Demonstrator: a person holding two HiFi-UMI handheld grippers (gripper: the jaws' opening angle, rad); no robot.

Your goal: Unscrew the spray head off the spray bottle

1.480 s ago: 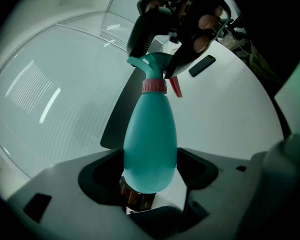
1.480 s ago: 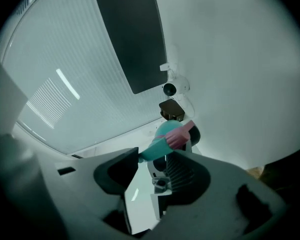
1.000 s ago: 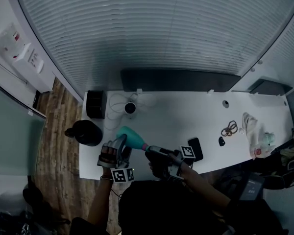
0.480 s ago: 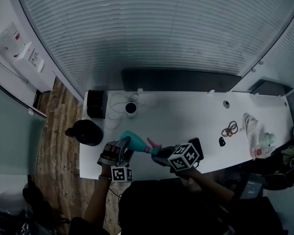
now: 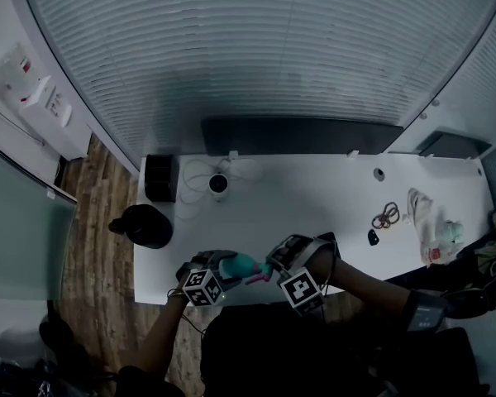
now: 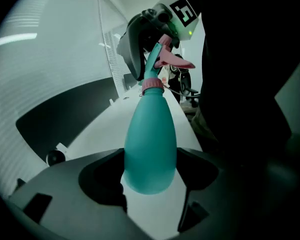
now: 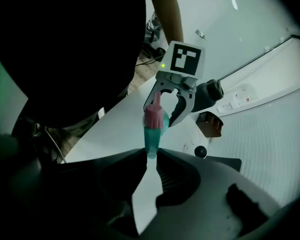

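Observation:
The teal spray bottle [image 5: 236, 265] lies nearly level over the desk's front edge, between my two grippers. My left gripper [image 5: 223, 265] is shut on its fat base [image 6: 150, 154]. The pink collar [image 6: 152, 84] and pink trigger [image 6: 174, 60] point away from it, toward my right gripper [image 6: 150, 29]. My right gripper [image 5: 269, 270] comes from the right. Its jaws have just been closing, and in the right gripper view the pads [image 7: 162, 159] pinch the teal end of the spray head [image 7: 151, 134]. Beyond the head stands the left gripper [image 7: 170, 104] with its marker cube.
On the white desk [image 5: 314, 197] are a black box [image 5: 159, 176], a cup [image 5: 219, 183] with a white cable, some rings [image 5: 387, 217], a small black item [image 5: 372, 238] and a cloth [image 5: 422, 209]. A black round vessel [image 5: 142, 224] stands left of the desk.
The bottle has come down and toward the desk's front edge with the left gripper, which has turned. The right gripper has swung round onto the spray head, and its jaws have narrowed.

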